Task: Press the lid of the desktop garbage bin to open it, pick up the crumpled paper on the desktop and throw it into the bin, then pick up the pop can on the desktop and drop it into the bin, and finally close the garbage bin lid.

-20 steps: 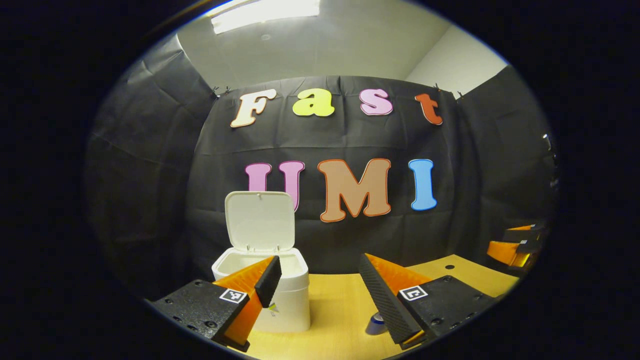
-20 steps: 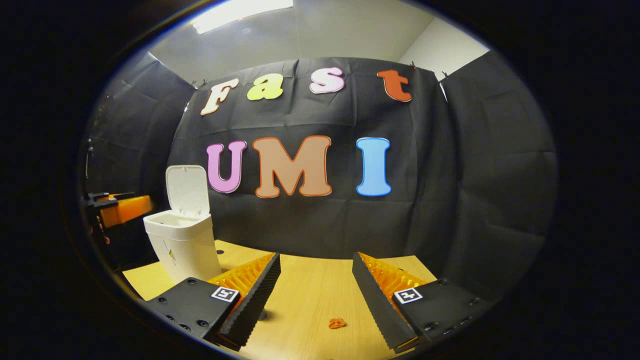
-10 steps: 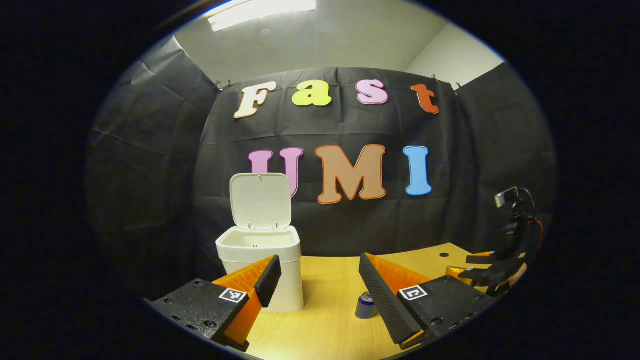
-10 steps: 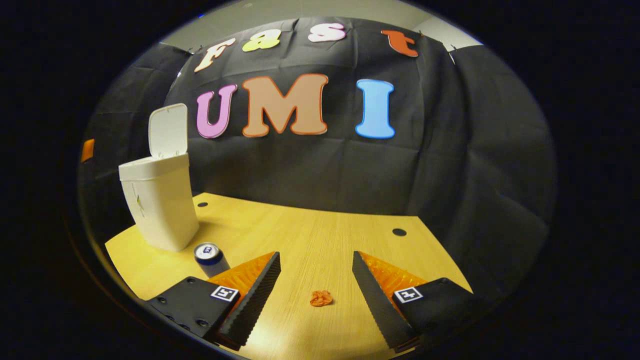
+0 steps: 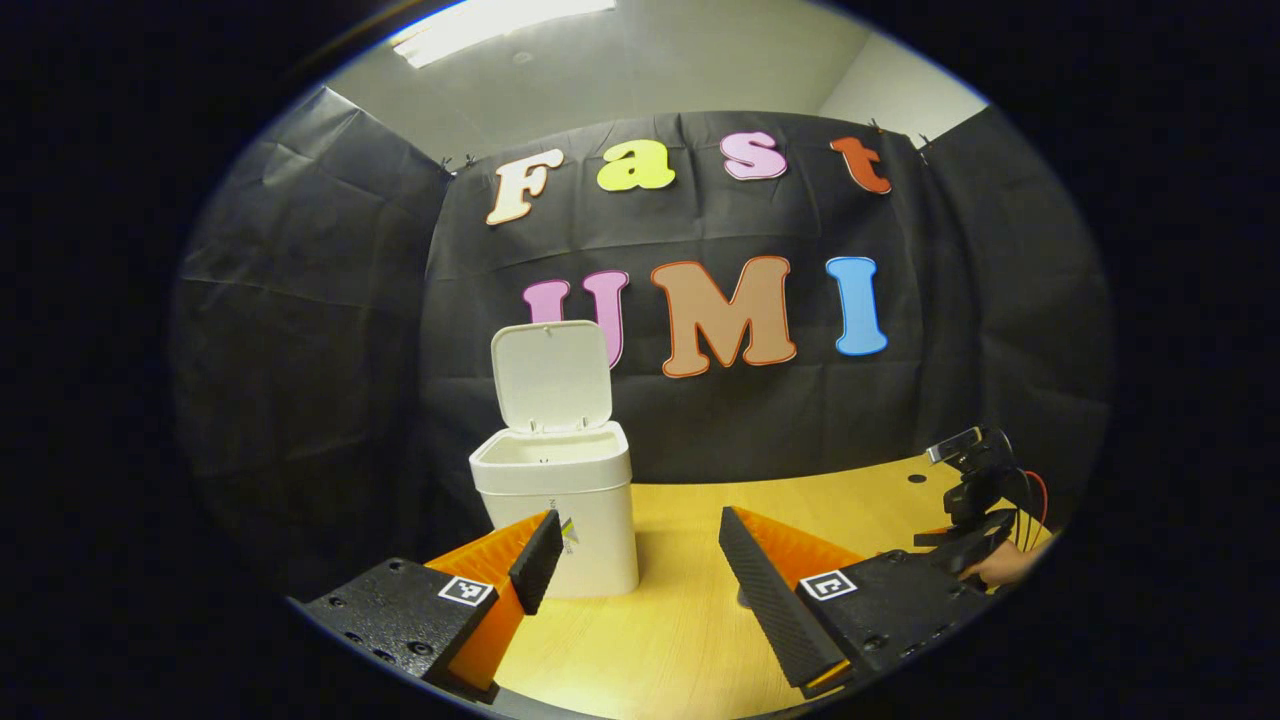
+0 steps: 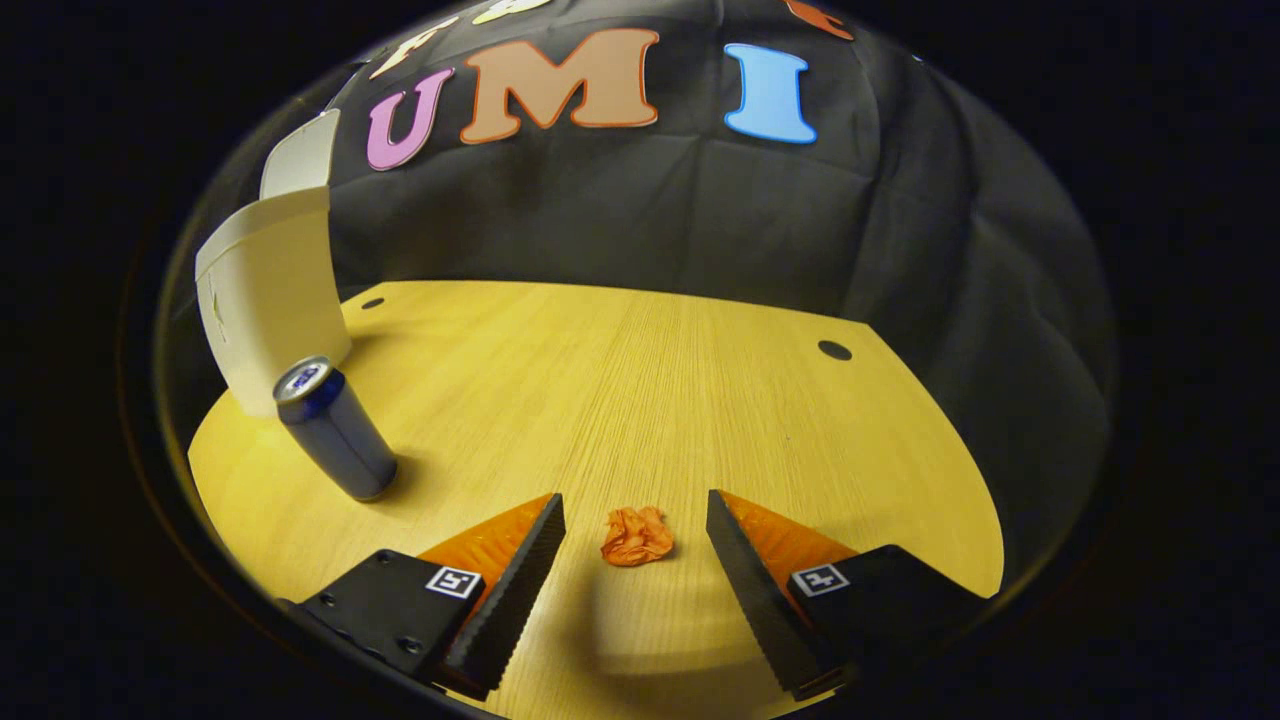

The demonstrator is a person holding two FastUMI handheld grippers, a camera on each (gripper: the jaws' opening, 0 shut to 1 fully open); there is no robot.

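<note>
Right gripper: released, fingers spread wide and angled down at the desk; nothing is held.
Key relation: the crumpled paper lies on the desk straight ahead of this gripper, in line with the gap between its fingertips and just beyond them, touching neither. I judge the coming move to be a short push forward and down, then a squeeze.
Nearer gripper: the right one by far; the left gripper hangs by the bin, well apart from the paper.
Paper, looks: a small orange wad, creased and lumpy, slightly wider than tall, with no real long axis, so any closing direction should serve. It likely weighs little and could skid if one finger reaches it first.
Left gripper: also released and empty, fingers apart, pointing toward the far wall.
Pop can: upright on the desk to the left, farther off than the paper, just in front of the bin; blue and silver, top up.
Bin: white, at the far left of the desk, lid standing upright, mouth clear.
Task stage: opening looks done; the paper is not yet picked up.
</note>
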